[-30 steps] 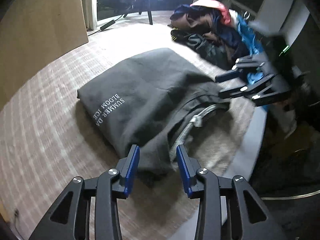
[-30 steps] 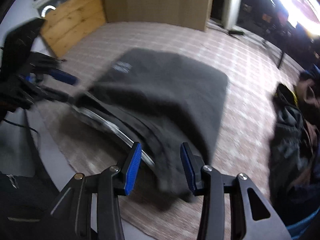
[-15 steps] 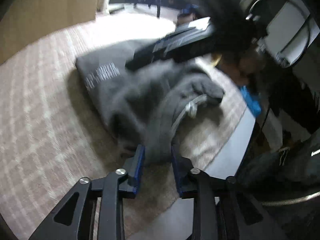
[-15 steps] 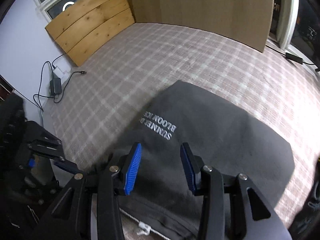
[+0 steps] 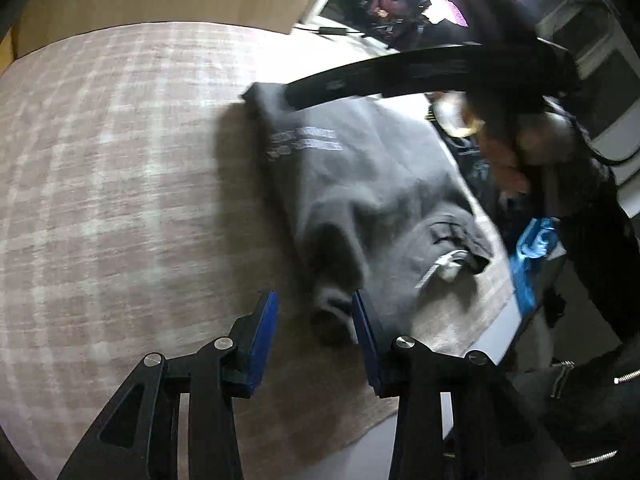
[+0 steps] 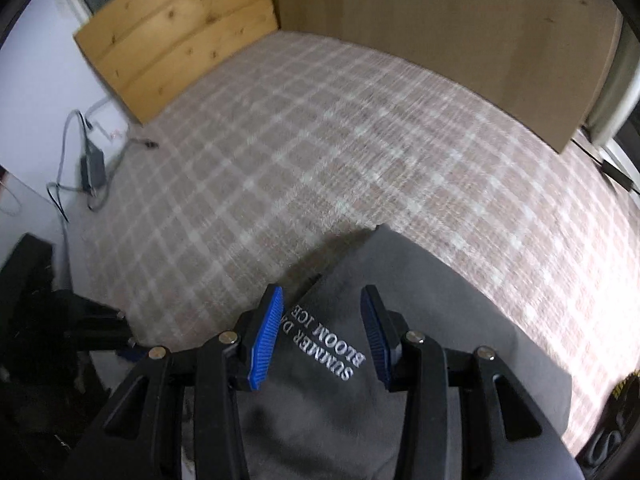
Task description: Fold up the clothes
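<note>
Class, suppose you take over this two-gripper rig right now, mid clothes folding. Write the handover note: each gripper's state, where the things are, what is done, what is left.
Left gripper: jaws apart, a bunched corner of the dark grey garment between the pads; no firm grip shows.
Right gripper: open, empty, over the garment's printed lettering near its far corner.
The garment lies partly folded on the checked rug, with a white drawstring poking out at the near end.
More clothes lie at its right, blurred.
Done: a rough fold.
Left: probably tidy the bunched end, finish the fold, then the other clothes.
</note>
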Demonstrator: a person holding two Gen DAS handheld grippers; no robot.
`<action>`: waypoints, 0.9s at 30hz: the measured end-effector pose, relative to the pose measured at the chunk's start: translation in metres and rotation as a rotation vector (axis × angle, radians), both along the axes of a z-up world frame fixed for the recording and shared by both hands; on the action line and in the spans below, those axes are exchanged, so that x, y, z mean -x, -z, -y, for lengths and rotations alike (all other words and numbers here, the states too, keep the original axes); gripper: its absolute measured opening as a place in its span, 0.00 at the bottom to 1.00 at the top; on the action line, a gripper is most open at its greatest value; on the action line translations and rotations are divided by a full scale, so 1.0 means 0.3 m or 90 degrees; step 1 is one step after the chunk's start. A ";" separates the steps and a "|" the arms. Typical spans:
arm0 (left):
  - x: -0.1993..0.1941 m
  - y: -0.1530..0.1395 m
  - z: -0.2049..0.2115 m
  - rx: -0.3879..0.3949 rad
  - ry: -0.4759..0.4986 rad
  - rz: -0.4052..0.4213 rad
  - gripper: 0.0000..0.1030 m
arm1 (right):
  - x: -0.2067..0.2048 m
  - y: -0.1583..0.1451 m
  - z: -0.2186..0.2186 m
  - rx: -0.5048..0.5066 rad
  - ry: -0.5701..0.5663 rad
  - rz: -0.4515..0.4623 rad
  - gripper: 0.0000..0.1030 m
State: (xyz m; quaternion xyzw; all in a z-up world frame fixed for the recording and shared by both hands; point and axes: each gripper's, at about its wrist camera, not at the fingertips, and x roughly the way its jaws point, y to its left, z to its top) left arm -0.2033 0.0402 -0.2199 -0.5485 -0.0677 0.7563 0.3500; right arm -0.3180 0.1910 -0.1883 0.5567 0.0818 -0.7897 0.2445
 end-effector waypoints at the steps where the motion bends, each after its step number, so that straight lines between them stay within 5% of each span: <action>1: -0.004 0.008 -0.013 -0.001 0.008 0.005 0.27 | 0.008 0.014 0.005 -0.010 0.000 0.001 0.39; 3: -0.019 0.011 -0.029 -0.001 0.013 0.002 0.08 | 0.027 0.042 0.004 -0.021 0.007 0.009 0.39; 11: -0.101 -0.135 -0.010 -0.043 -0.018 -0.055 0.05 | 0.076 0.122 -0.042 0.009 0.040 0.050 0.39; 16: -0.091 -0.008 -0.001 0.024 -0.023 0.038 0.07 | 0.058 0.087 -0.102 0.056 0.056 0.044 0.39; 18: -0.086 0.019 0.009 0.063 -0.031 0.061 0.07 | -0.010 0.009 -0.194 0.100 0.074 0.019 0.39; 22: -0.081 -0.127 0.006 0.063 -0.020 -0.027 0.08 | -0.207 -0.100 -0.403 0.116 0.133 -0.044 0.39; 25: -0.023 -0.185 -0.057 0.037 -0.001 -0.072 0.22 | -0.372 -0.083 -0.560 0.125 0.204 -0.038 0.39; 27: 0.031 -0.174 -0.100 0.029 0.008 -0.074 0.23 | -0.432 -0.020 -0.595 0.140 0.228 -0.007 0.39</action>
